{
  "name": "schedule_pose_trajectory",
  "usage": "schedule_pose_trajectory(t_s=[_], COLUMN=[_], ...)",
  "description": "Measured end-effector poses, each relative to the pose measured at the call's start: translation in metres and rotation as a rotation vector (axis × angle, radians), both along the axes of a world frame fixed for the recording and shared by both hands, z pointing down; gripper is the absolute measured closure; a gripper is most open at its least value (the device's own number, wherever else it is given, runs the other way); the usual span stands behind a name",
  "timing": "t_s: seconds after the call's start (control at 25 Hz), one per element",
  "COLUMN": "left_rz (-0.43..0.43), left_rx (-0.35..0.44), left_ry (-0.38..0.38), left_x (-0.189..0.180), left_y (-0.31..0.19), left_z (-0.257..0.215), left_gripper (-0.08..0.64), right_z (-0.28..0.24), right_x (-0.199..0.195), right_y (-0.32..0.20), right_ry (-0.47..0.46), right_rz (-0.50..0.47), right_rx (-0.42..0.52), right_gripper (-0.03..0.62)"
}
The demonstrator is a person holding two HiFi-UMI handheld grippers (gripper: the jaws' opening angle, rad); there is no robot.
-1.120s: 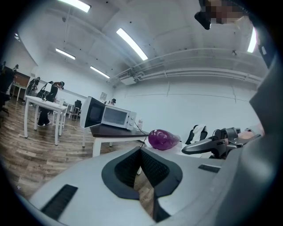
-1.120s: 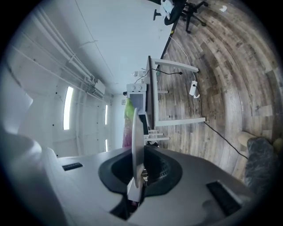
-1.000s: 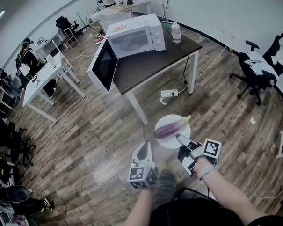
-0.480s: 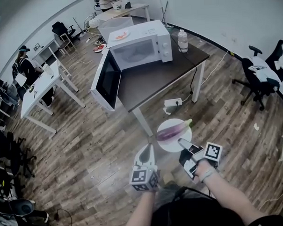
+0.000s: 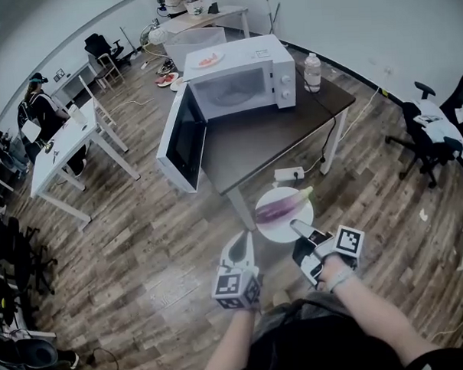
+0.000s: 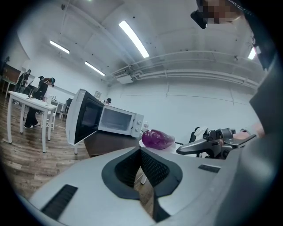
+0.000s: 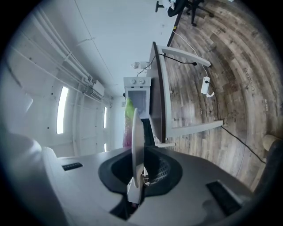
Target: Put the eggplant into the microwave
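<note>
Between the right gripper's (image 5: 298,229) jaws sat the rim of a white plate (image 5: 278,229), pinched tight and seen edge-on in the right gripper view. Eggplant (image 5: 280,208) lay across the plate, purple body with the green stem end toward upper right, so it was still carried in mid-air and not in the microwave. Left gripper (image 5: 238,247), lower centre just left of the plate, had its jaws pressed together on nothing.

Change since a second ago: the microwave (image 5: 242,76) and its dark table (image 5: 271,136) slid closer and grew in the head view, while plate and grippers held the same spot in frame. Reads as a walk-up, both hands travelling with the body. Microwave door (image 5: 182,140) stood open throughout, so nothing blocks loading. Judgement: approach phase, insertion not started, table corner still between plate and cavity.

Hard to make out:
- The cavity floor was hazy, so I cannot tell if it holds anything.
- In the right gripper view the eggplant was only a pink-green sliver behind the plate edge.
- A small dish (image 5: 208,59) on the microwave top held something red, unidentifiable.
- A bottle (image 5: 312,71) stood beside the microwave, label unreadable.
</note>
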State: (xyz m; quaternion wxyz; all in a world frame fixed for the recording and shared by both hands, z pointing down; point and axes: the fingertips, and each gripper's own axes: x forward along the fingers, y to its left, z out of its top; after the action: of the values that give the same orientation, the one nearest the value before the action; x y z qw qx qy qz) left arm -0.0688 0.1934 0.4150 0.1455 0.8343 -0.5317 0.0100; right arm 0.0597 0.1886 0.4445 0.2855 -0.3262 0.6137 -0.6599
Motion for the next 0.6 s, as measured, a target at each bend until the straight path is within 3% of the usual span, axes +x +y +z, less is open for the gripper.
schedule_pose_trajectory(t_s=[0.6], left_rz=[-0.059], left_rx=[0.025], left_ry=[0.020], left_x=[-0.021], left_y=[-0.074], left_z=[-0.007], left_gripper=[0.560], right_z=[0.003], right_x=[-0.020], right_y=[-0.082], right_ry=[-0.010], right_rz=[-0.052], right_rx=[0.004], right_gripper=[0.565])
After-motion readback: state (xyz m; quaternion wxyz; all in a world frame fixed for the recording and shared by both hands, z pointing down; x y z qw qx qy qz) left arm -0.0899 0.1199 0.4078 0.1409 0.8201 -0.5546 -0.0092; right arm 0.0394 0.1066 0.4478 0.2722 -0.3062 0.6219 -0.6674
